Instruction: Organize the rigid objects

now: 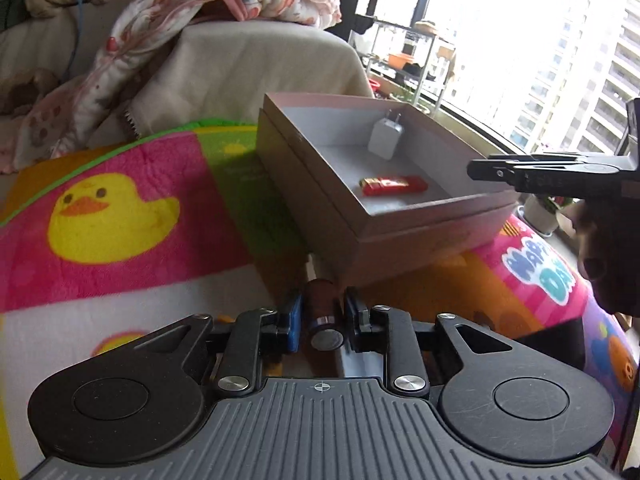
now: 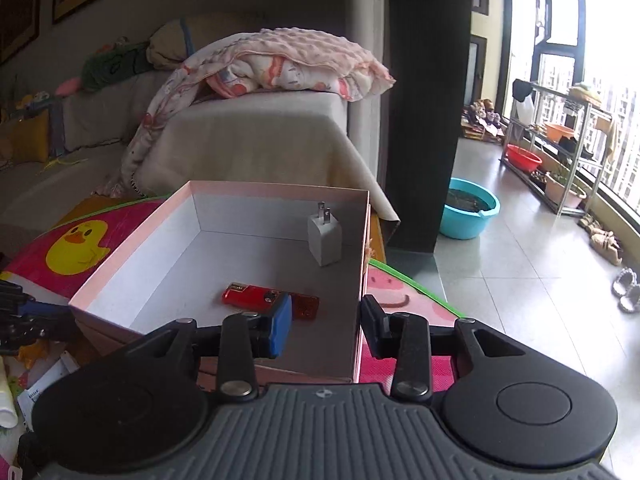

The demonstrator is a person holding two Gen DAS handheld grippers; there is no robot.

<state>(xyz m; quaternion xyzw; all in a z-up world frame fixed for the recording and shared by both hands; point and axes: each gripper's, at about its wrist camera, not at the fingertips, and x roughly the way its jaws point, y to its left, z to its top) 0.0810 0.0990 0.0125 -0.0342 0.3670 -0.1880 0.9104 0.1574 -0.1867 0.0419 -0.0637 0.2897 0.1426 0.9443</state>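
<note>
An open pink box (image 1: 400, 224) (image 2: 120, 264) sits on a colourful duck mat. Inside lie a white plug adapter (image 1: 386, 136) (image 2: 325, 240) and a red lighter (image 1: 394, 186) (image 2: 256, 295). My left gripper (image 1: 323, 316) is shut on a small brown cylinder with a metal cap (image 1: 322, 312), held just in front of the box's near corner. My right gripper (image 2: 325, 326) is open and empty, its jaws straddling the box's right wall; it also shows at the right edge of the left wrist view (image 1: 476, 170).
A covered sofa with a pink blanket (image 2: 288, 60) stands behind the box. A blue basin (image 2: 470, 212) and a metal rack with red and orange tubs (image 2: 556, 160) are on the tiled floor by the window. Papers lie at the mat's left (image 2: 44, 388).
</note>
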